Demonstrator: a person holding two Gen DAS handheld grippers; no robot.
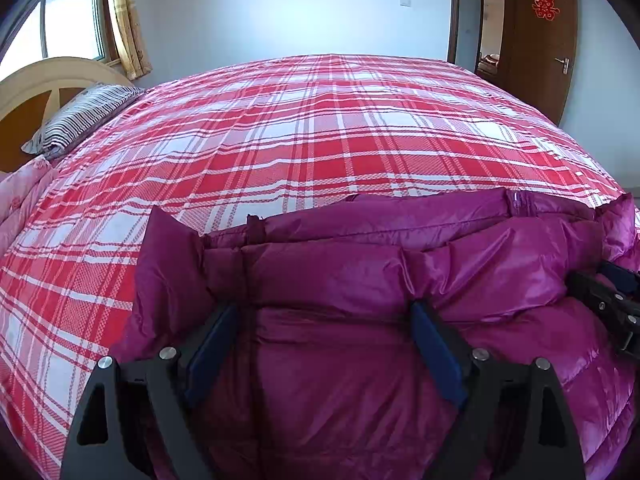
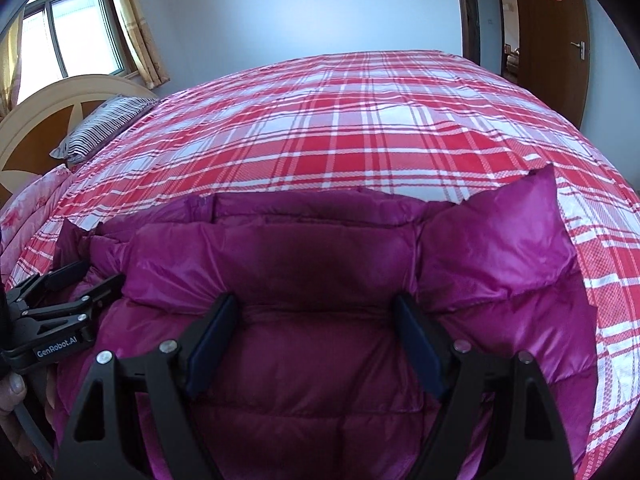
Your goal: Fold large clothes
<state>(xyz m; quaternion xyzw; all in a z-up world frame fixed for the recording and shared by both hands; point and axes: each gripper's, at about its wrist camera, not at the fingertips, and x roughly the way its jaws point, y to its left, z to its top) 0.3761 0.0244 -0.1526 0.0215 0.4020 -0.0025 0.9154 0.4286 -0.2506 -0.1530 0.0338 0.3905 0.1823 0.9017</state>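
A shiny magenta down jacket (image 1: 360,264) lies bunched on the near part of a red and white plaid bed (image 1: 300,128); it also shows in the right wrist view (image 2: 320,248). My left gripper (image 1: 324,316) is open, its fingers spread over the jacket's left part, fabric between them. My right gripper (image 2: 316,312) is open over the jacket's right part. The right gripper shows at the right edge of the left wrist view (image 1: 612,300). The left gripper shows at the left edge of the right wrist view (image 2: 72,292).
A striped pillow (image 1: 80,116) lies at the cream headboard (image 1: 44,80) on the left. A pink quilt (image 1: 20,196) hangs at the bed's left edge. A window with curtains is at the back left, a brown door (image 1: 540,40) at the back right.
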